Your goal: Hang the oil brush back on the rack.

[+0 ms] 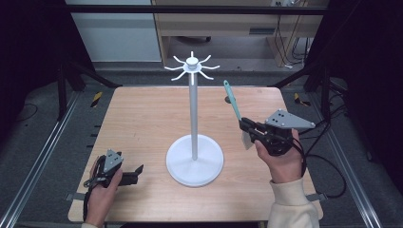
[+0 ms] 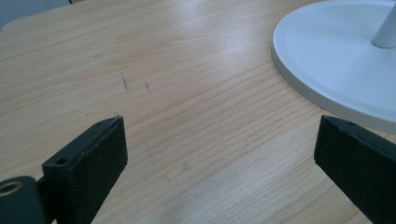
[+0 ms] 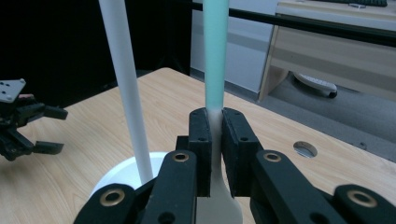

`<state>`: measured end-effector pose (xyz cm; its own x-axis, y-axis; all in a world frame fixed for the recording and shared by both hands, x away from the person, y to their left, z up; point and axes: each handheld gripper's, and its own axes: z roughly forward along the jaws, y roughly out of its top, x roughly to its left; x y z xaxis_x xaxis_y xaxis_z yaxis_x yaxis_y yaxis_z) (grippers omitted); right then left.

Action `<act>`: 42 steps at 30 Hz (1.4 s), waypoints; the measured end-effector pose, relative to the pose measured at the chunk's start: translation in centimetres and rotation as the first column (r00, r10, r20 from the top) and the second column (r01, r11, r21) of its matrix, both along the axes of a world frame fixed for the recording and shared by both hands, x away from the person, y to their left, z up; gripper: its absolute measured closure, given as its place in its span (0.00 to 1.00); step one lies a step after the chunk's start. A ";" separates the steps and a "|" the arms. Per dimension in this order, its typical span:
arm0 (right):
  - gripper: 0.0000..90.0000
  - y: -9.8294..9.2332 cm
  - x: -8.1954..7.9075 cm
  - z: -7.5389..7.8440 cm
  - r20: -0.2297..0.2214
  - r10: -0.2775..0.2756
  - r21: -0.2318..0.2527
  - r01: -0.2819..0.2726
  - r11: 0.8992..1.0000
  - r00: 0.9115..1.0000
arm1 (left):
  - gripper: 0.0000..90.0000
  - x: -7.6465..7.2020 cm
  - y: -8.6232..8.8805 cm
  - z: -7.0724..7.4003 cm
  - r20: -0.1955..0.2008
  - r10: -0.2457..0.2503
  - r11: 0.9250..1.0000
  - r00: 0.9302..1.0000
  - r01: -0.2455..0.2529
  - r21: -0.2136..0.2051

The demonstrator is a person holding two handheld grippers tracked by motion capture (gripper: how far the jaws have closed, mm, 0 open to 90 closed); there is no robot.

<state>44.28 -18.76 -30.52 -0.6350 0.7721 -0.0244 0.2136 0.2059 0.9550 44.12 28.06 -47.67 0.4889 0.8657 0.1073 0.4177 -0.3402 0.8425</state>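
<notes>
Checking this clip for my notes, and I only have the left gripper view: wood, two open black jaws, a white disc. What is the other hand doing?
Observer: The right gripper is shut on a teal-handled spatula, lifted off the table.
Operator: Which end is up?
Observer: The teal handle points up; the pale blade hangs below the jaws.
Operator: And the white disc?
Observer: It is the base of a tall stand whose pole carries a ring of hooks on top, all bare.
</notes>
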 end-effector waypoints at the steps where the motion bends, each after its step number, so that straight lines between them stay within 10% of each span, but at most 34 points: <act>1: 0.92 0.0 -0.2 0.3 0.006 0.004 0.007 -0.004 1.000 1.000 | 0.03 0.0 0.0 0.0 0.000 -0.001 1.000 1.000 0.001 0.001; 42: 0.92 1.5 -3.8 3.8 0.142 0.068 0.058 -0.077 0.995 0.988 | 0.03 0.0 0.0 0.0 -0.001 -0.004 1.000 1.000 0.004 0.000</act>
